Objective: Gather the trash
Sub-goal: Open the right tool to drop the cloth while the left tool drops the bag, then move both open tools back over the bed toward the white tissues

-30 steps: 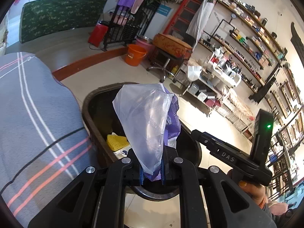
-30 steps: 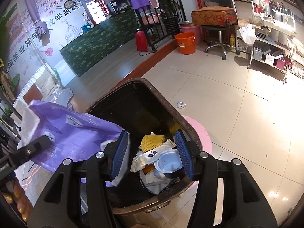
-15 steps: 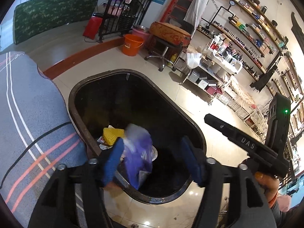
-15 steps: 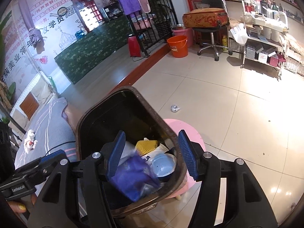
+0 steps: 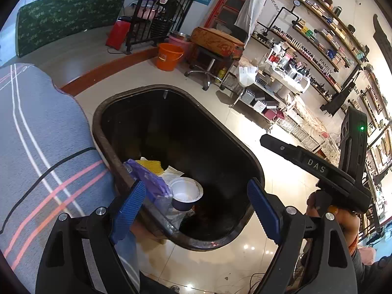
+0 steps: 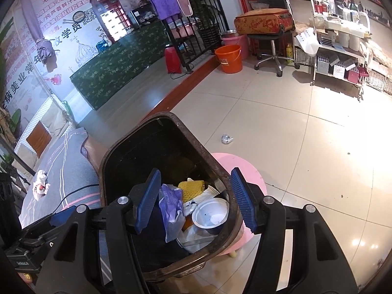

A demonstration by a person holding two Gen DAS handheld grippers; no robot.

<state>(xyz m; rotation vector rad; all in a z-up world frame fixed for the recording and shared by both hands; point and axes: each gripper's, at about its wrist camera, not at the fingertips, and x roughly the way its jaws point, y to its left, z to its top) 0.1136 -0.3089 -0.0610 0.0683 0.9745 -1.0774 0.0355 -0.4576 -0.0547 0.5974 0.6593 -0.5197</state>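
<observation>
A dark oval trash bin stands on the tiled floor under both grippers. Inside it lie a purple plastic bag, a white cup and a yellow foam net. My left gripper hovers over the bin's near end, its jaws opening with nothing between the pads. From the right wrist view the same bin holds the bag and the cup. My right gripper is open above them, gripping nothing. A crumpled scrap lies on the floor beyond the bin.
A grey striped bedcover borders the bin on the left, with a crumpled tissue on it. A pink stool sits against the bin's right side. An orange bucket, a swivel stool and product shelves stand farther back.
The left gripper was shut on the purple and clear bag, then opened; the bag dropped into the bin and now lies there. The right gripper widened slightly.
</observation>
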